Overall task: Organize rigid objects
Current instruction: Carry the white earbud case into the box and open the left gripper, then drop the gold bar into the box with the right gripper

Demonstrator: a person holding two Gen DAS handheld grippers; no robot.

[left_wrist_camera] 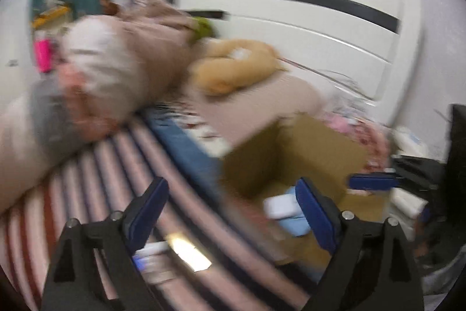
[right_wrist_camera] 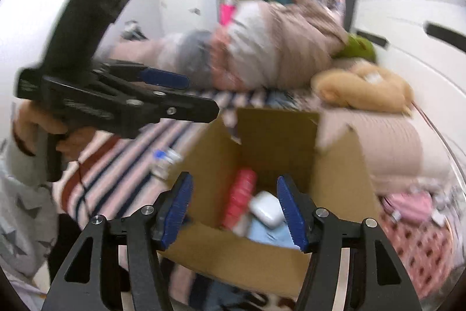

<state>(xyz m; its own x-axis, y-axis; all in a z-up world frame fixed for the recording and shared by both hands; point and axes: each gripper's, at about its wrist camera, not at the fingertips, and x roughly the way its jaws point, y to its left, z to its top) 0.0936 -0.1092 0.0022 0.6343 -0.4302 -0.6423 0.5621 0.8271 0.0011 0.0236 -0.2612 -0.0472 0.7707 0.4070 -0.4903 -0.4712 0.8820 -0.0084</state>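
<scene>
You are holding your right claw point(right_wrist_camera: 234, 209) released above the cardboard box point(right_wrist_camera: 335, 165); your left claw point(left_wrist_camera: 230, 212), also released, is hovering beside the box over the striped bed point(left_wrist_camera: 116, 165).

A cardboard box point(right_wrist_camera: 262, 165) sits on the bed point(right_wrist_camera: 122, 174), with an earbud case point(right_wrist_camera: 266, 207) inside it.

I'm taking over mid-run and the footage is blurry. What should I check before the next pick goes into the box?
1. Left tool empty and open: ok.
2. Right tool empty and open: ok.
3. Cardboard box open on top, flaps up: ok.
4. Room left in the box beside the red item, white case and light blue item: cannot tell, floor partly hidden.
5. Next target, small items on the striped bedding: cannot tell what they are, too blurred.
6. Tools apart from each other: ok.
</scene>
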